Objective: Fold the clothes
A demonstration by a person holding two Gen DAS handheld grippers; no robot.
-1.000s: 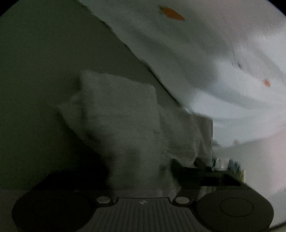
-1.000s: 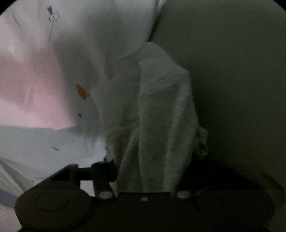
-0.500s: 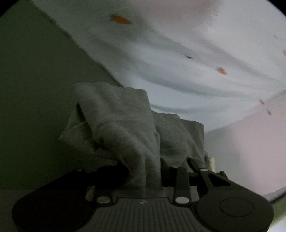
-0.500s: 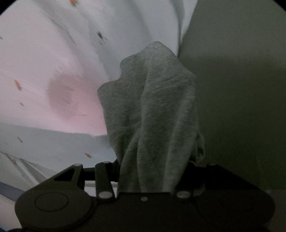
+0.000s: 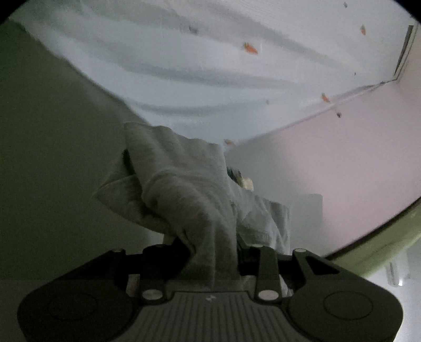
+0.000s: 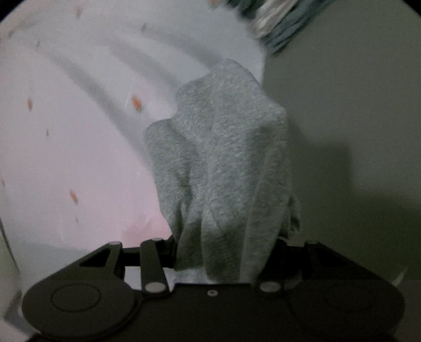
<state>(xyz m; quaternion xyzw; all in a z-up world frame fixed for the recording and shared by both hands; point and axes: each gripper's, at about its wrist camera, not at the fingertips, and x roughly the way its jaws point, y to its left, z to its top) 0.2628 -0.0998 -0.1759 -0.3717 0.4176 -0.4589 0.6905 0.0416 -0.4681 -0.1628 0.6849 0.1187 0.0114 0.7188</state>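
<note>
A grey knit garment point(image 5: 184, 189) is bunched between the jaws of my left gripper point(image 5: 210, 252), which is shut on it; the cloth drapes over the fingers and hides them. In the right wrist view the same grey garment point(image 6: 223, 163) rises in a thick fold out of my right gripper point(image 6: 218, 252), also shut on it, with the fingertips buried in the fabric. Both grippers hold the garment lifted above a pale bed sheet point(image 5: 210, 68) with small orange marks.
The pale sheet point(image 6: 65, 131) fills the left of the right wrist view; dark olive surface point(image 6: 342, 131) lies to its right. A striped teal and white cloth pile point(image 6: 273, 23) sits at the top. A pinkish panel point(image 5: 329, 163) lies right of the left gripper.
Both grippers have risen and swung across with the garment still held. The sheet has slid through both views, the pink panel has come into the left view and the striped pile into the right.
</note>
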